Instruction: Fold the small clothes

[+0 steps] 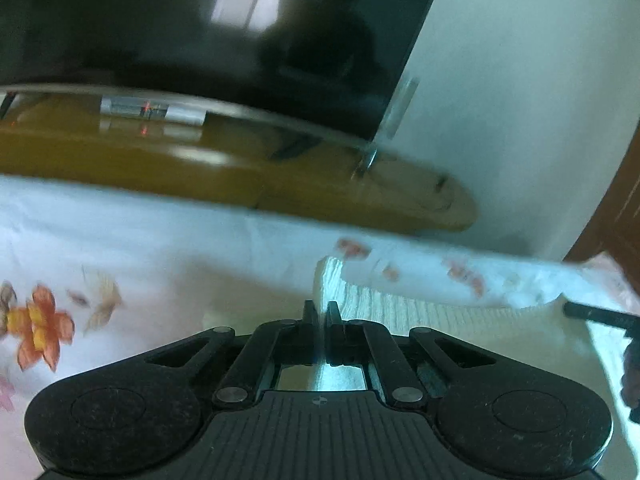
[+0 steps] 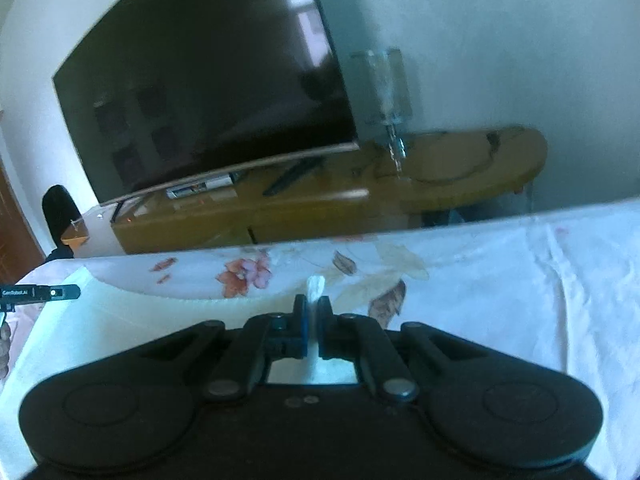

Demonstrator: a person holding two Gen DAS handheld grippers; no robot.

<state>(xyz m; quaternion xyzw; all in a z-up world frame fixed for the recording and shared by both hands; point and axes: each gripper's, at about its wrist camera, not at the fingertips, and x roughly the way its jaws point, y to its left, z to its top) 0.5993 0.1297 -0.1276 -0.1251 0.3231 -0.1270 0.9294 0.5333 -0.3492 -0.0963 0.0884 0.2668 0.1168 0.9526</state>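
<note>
A small cream-white ribbed knit garment (image 1: 420,312) is stretched between my two grippers above a floral bed sheet (image 1: 120,260). My left gripper (image 1: 321,312) is shut on one corner of it; the cloth runs right toward the other gripper's finger (image 1: 596,314). In the right wrist view the garment (image 2: 120,320) spreads to the left, and my right gripper (image 2: 313,306) is shut on its other corner, with a tuft of cloth sticking up between the fingertips. The left gripper's finger (image 2: 44,293) shows at the far left edge.
The white sheet with orange flowers and brown leaves (image 2: 500,280) covers the bed. Beyond its far edge stand a low wooden TV cabinet (image 2: 320,200) and a large dark television (image 2: 208,80). A white wall (image 1: 520,100) is behind; a brown door (image 1: 620,216) at right.
</note>
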